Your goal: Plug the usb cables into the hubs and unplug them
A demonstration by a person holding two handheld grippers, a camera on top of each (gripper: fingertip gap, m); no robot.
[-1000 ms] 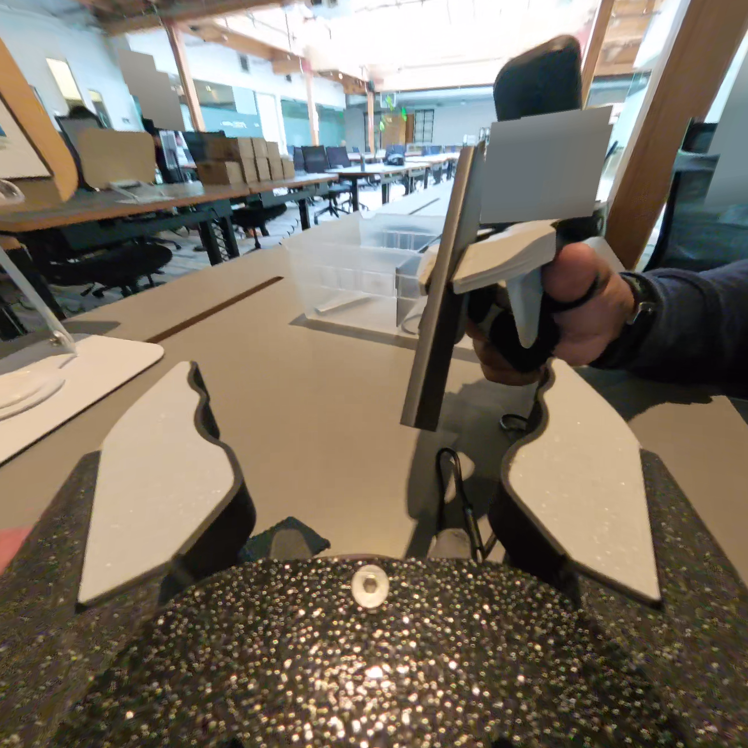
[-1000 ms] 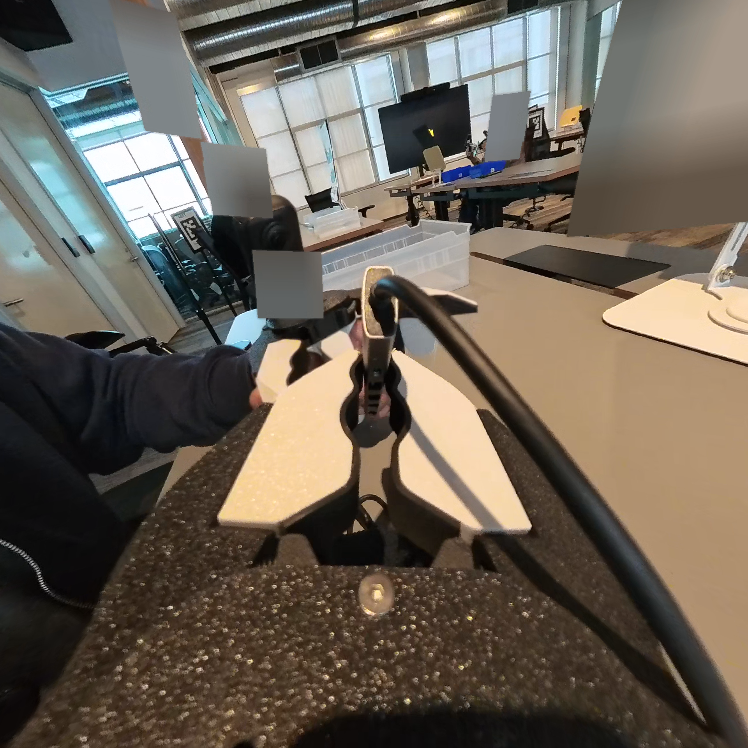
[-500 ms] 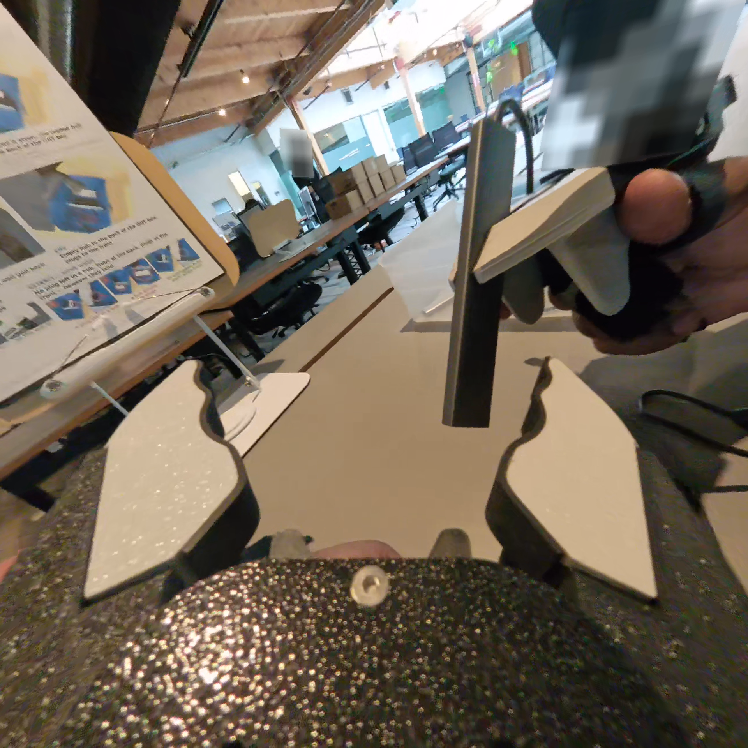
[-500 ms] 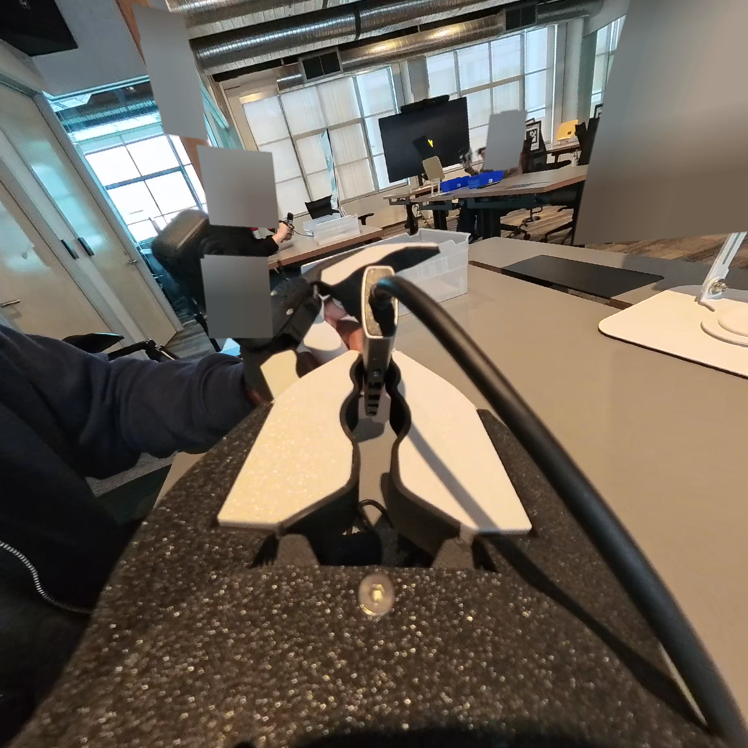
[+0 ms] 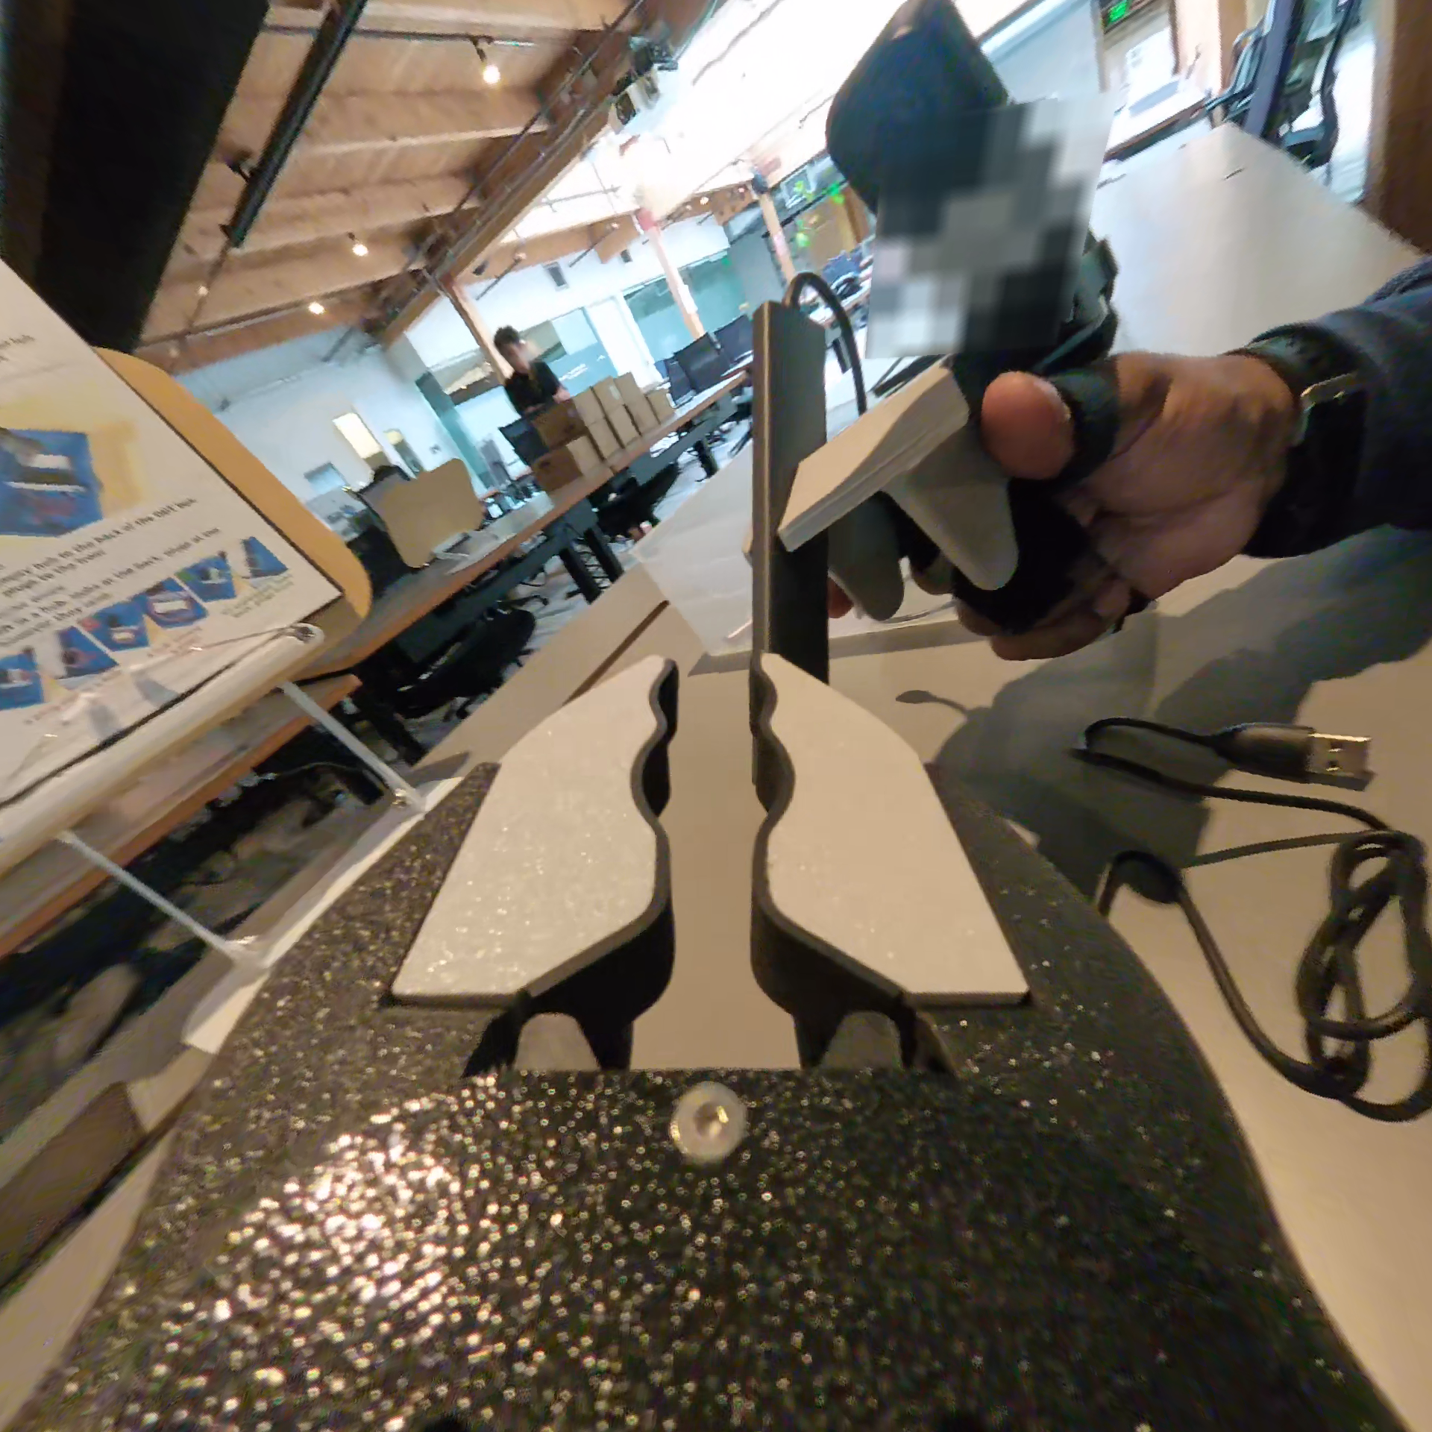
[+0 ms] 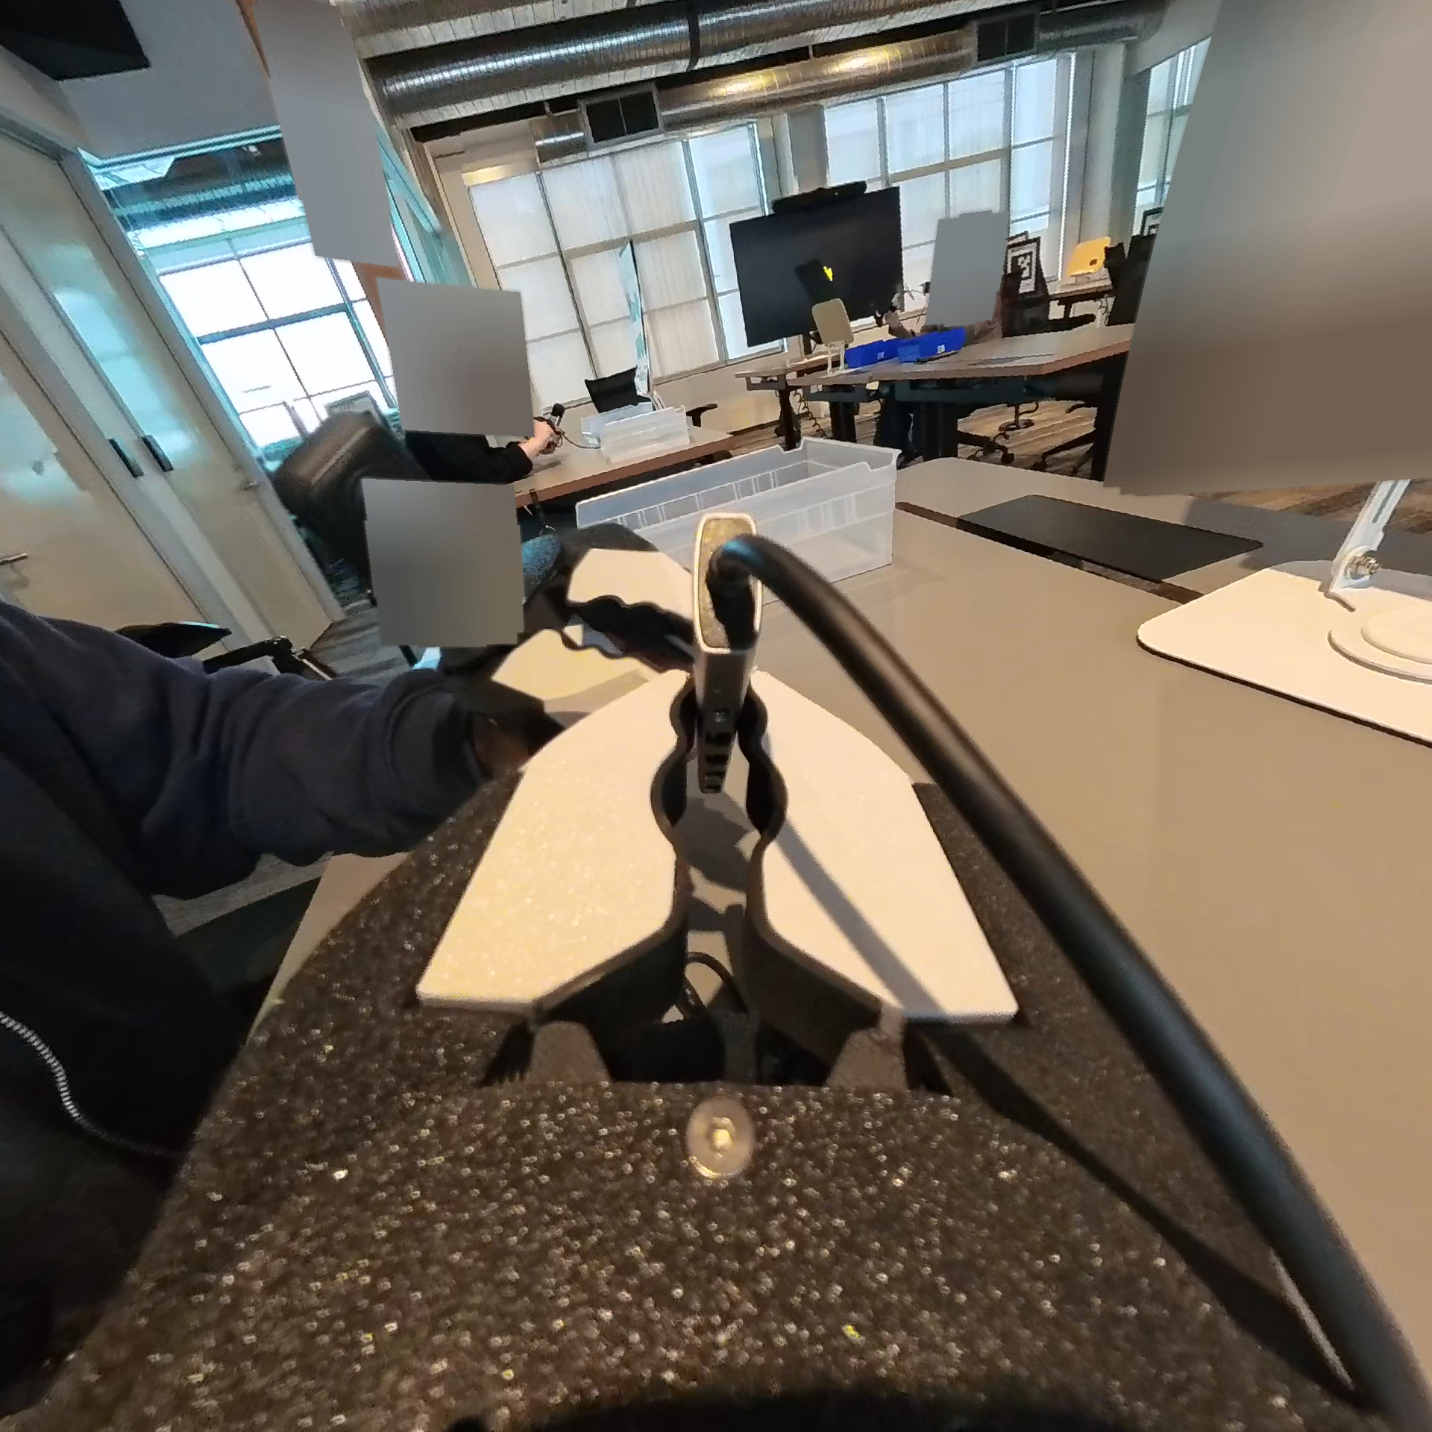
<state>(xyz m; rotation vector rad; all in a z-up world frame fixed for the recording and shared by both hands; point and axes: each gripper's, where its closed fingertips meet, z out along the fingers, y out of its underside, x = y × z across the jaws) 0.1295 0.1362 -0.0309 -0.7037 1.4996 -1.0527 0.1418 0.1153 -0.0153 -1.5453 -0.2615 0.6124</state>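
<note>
My right gripper (image 6: pixel 717 721) is shut on a slim grey USB hub (image 6: pixel 724 620) and holds it upright above the grey table (image 6: pixel 1162 852). The hub's thick black cable (image 6: pixel 969 814) leaves its top end and runs back past me. In the left wrist view the hub (image 5: pixel 790 504) stands on end, its lower end just behind my left gripper's right fingertip. My left gripper (image 5: pixel 709 682) is open with a narrow gap and nothing between its fingers. A loose black USB cable (image 5: pixel 1356 969) lies coiled on the table to the right, its plug (image 5: pixel 1317 755) free.
A clear plastic bin (image 6: pixel 775 496) stands on the table beyond the hub. A printed sheet on a clear stand (image 5: pixel 116 581) is at the left; its white base (image 6: pixel 1278 643) and a black mat (image 6: pixel 1108 535) show at the right in the right wrist view. The grippers are tip to tip, or close to it.
My left gripper's fingers have gone from wide open to a narrow gap, and it has moved up to the hub's lower end. My right gripper keeps its hold on the hub.
</note>
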